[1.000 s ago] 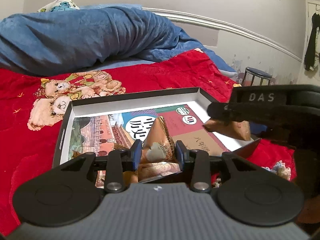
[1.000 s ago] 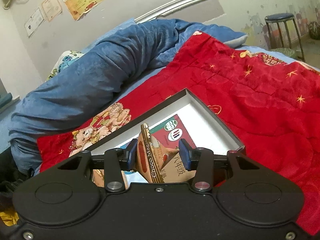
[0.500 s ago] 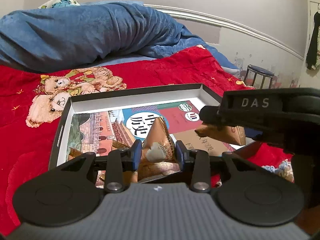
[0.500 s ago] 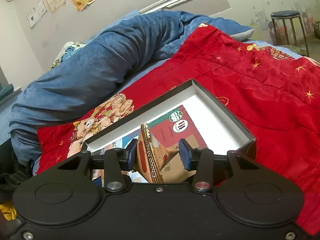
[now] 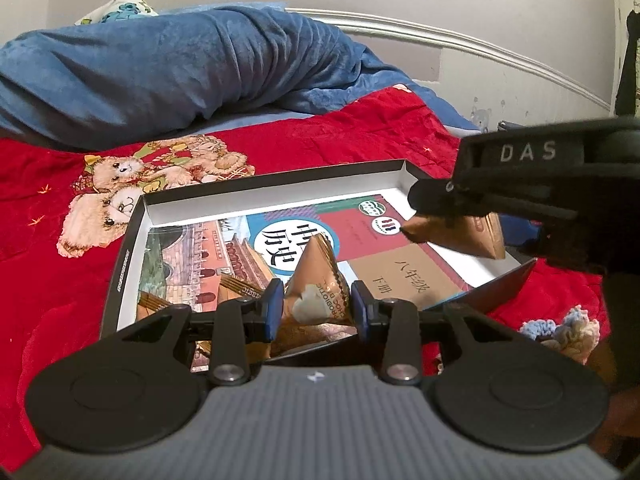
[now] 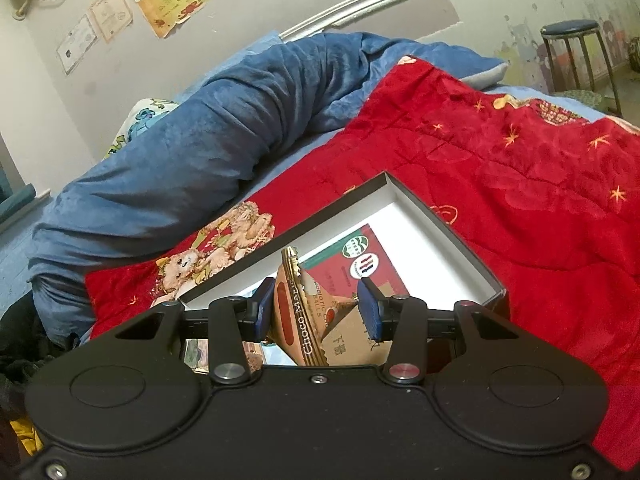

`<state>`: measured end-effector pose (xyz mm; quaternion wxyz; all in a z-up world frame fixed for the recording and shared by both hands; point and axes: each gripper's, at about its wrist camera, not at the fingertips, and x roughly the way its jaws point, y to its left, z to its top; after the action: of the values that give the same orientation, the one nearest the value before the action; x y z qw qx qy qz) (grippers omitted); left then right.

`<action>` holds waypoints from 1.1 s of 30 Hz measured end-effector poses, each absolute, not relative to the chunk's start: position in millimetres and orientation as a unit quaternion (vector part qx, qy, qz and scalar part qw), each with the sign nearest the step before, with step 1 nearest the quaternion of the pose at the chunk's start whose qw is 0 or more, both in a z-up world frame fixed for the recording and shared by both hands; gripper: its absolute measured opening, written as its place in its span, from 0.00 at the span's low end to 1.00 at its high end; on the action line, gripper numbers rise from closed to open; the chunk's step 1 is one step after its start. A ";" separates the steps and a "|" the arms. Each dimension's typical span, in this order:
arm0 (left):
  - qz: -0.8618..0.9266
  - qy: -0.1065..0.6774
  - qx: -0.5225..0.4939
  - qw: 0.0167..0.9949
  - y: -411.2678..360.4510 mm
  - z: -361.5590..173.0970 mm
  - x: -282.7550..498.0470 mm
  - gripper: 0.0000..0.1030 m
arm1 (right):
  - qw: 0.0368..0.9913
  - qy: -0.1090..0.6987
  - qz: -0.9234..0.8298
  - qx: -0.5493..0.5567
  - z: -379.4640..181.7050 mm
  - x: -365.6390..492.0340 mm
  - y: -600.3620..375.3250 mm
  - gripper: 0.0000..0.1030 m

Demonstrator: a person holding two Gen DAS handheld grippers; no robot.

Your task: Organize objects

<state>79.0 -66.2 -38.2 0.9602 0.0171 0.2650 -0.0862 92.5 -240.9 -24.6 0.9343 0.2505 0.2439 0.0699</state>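
Left gripper: jaws narrow, clamped on gold snack packet, pads pressing its flanks; pointed tip sticks out ahead of jaws.

Right gripper: same narrow clamp on second snack packet, sealed edge upright against left pad.

Open box on red blanket lies just beyond and below both jaws, book flat inside.

Judgement: packets held over box for dropping in beside book.
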 end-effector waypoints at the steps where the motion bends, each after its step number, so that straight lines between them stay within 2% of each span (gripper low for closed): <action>1: -0.085 0.264 0.021 0.961 -66.7 -39.0 78.7 0.39 | 0.934 0.243 0.070 0.251 -24.3 92.1 -241.4 0.41; 13: -0.076 0.244 0.031 0.966 -64.8 -31.8 75.7 0.39 | 0.918 0.247 0.093 0.296 -26.3 96.1 -256.3 0.41; 33: -0.080 0.246 0.003 0.966 -54.2 -22.2 77.6 0.39 | 0.915 0.275 0.115 0.273 -29.2 100.3 -239.2 0.42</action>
<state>77.6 -54.2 -22.2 0.9659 0.0027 0.2460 -0.0803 100.3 -239.2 -29.2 0.9147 0.2728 0.2748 0.1153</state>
